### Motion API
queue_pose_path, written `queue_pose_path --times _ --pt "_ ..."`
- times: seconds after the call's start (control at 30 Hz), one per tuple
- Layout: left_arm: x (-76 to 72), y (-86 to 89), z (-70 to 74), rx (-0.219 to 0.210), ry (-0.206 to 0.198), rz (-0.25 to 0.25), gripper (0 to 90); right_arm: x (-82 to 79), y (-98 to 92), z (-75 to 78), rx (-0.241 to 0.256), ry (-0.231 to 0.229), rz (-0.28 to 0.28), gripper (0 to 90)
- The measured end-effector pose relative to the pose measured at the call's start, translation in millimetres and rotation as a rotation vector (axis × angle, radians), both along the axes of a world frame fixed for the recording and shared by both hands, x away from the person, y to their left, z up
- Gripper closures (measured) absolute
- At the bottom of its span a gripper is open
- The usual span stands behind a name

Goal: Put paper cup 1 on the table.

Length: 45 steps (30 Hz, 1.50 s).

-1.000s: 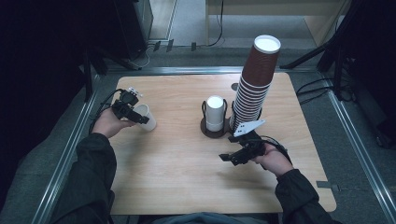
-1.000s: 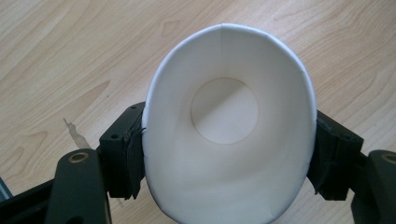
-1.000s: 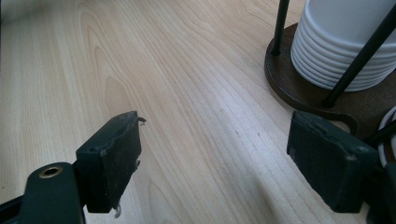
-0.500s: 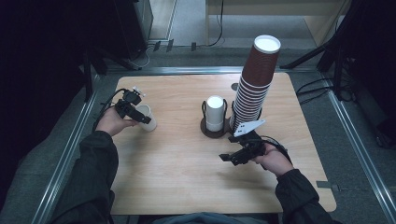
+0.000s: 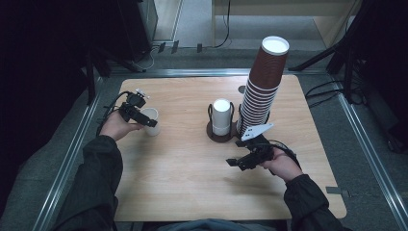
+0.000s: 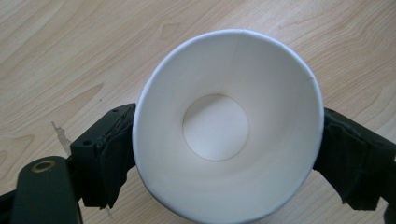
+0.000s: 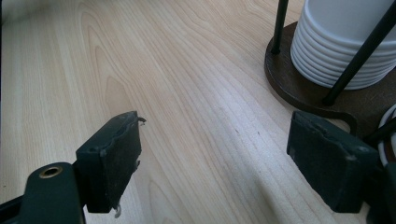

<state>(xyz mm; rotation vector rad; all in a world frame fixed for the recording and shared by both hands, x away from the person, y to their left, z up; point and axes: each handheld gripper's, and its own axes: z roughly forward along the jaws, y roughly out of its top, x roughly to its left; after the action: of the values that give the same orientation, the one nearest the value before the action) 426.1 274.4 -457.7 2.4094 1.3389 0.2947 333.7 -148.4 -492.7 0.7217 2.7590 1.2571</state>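
A white paper cup (image 5: 151, 119) stands upright at the left of the wooden table (image 5: 183, 183). My left gripper (image 5: 146, 120) is shut on it. In the left gripper view I look down into the cup (image 6: 224, 126), and my left gripper (image 6: 229, 147) presses its wall from both sides. My right gripper (image 5: 238, 162) hovers open and empty at the table's right middle. In the right gripper view my right gripper (image 7: 219, 149) has bare wood between its jaws.
A dark wire holder (image 5: 210, 129) with a stack of white cups (image 5: 222, 115) stands mid-table. Its base (image 7: 294, 81) and white stack (image 7: 345, 42) lie just beyond my right jaws. A tall leaning stack of brown cups (image 5: 262, 86) rises behind the right hand.
My left hand and gripper shifted slightly to the right around the white cup, which stays in about the same spot. The right gripper has not moved.
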Motion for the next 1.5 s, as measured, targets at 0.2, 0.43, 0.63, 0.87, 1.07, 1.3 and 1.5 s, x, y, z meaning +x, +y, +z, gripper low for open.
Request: queue_pose_path --times 0.2,0.43,0.63,0.87,1.07,1.3,1.5 --pt "-3.3 3.1 9.4 -0.07 -0.012 0.009 10.1 0.0 -0.1 0.0 -0.002 0.005 0.003 17.9" --pt "-8.7 7.9 23.6 -0.104 -0.044 0.015 10.1 0.5 -0.9 -0.4 -0.007 0.008 -0.001 18.0" --pt "-15.5 10.5 41.6 -0.136 -0.081 0.009 10.1 0.6 -1.7 0.1 -0.004 0.0 0.001 18.0" --pt "-27.1 6.9 56.0 -0.169 -0.113 -0.009 12.5 -0.9 -3.3 -0.3 -0.046 -0.038 0.053 18.4" --pt "-42.5 -6.2 62.8 -0.187 -0.14 -0.041 13.0 -4.1 -7.5 5.9 -0.016 -0.046 0.054 18.6" --pt "-59.1 -21.4 62.5 -0.214 -0.157 -0.074 13.3 -8.6 -14.6 14.9 0.045 -0.103 0.017 18.6" --pt "-71.3 -35.8 56.4 -0.245 -0.158 -0.109 13.3 -9.9 -17.5 24.9 0.045 -0.053 0.05 17.2"
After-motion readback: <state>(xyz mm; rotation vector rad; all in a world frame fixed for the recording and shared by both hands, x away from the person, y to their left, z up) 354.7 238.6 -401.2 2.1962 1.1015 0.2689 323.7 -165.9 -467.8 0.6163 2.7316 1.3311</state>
